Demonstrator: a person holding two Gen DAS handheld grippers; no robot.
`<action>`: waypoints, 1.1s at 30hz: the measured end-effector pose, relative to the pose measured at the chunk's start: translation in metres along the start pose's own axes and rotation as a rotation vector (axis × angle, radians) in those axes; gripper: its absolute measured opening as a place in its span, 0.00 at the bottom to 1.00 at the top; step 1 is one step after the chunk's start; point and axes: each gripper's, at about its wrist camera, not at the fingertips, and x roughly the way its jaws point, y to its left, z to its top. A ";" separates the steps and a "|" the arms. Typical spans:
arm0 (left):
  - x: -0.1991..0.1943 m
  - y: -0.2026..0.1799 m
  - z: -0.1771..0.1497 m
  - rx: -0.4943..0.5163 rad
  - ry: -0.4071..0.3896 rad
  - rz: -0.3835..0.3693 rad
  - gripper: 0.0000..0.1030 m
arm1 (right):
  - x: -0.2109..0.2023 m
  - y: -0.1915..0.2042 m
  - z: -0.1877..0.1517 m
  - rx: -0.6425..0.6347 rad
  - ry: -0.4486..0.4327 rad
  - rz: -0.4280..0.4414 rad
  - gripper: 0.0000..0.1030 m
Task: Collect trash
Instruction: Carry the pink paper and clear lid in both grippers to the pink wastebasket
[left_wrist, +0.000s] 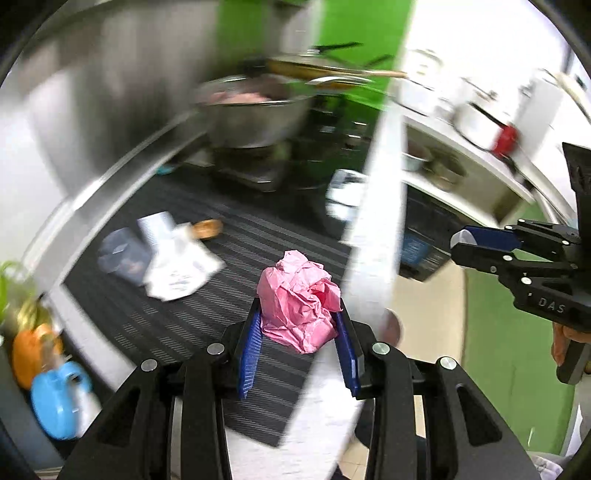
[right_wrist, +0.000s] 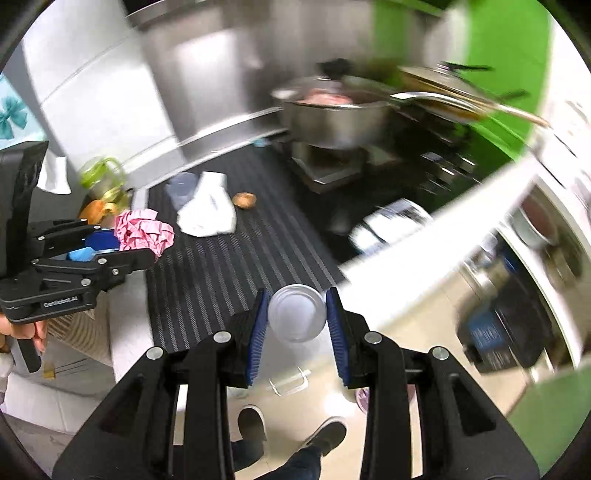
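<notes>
My left gripper (left_wrist: 299, 325) is shut on a crumpled pink paper ball (left_wrist: 297, 299), held up over the dark striped mat (left_wrist: 207, 295). My right gripper (right_wrist: 297, 321) is shut on a small clear plastic cup (right_wrist: 297, 317), its round face toward the camera, above the counter edge. The right wrist view shows the left gripper (right_wrist: 122, 240) with the pink paper ball (right_wrist: 142, 230) at the left. In the left wrist view the right gripper (left_wrist: 469, 243) reaches in from the right. On the mat lie a white crumpled bag (right_wrist: 208, 210), a clear plastic lid (right_wrist: 181, 192) and a brown scrap (right_wrist: 244, 200).
A steel pot (right_wrist: 332, 118) and a pan (right_wrist: 439, 92) stand on a burner at the back. Bottles, an orange object (left_wrist: 29, 354) and a blue container (left_wrist: 55, 398) crowd the left counter. Below are a pale floor and a person's shoes (right_wrist: 328, 435). A white shelf unit (left_wrist: 461, 173) stands right.
</notes>
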 end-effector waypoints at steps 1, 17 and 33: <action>0.002 -0.010 0.000 0.019 0.003 -0.017 0.35 | -0.009 -0.012 -0.011 0.030 -0.005 -0.019 0.31; 0.142 -0.204 -0.006 0.199 0.124 -0.166 0.35 | -0.024 -0.204 -0.142 0.222 0.059 -0.123 0.31; 0.396 -0.257 -0.070 0.278 0.330 -0.213 0.35 | 0.130 -0.315 -0.262 0.357 0.117 -0.120 0.31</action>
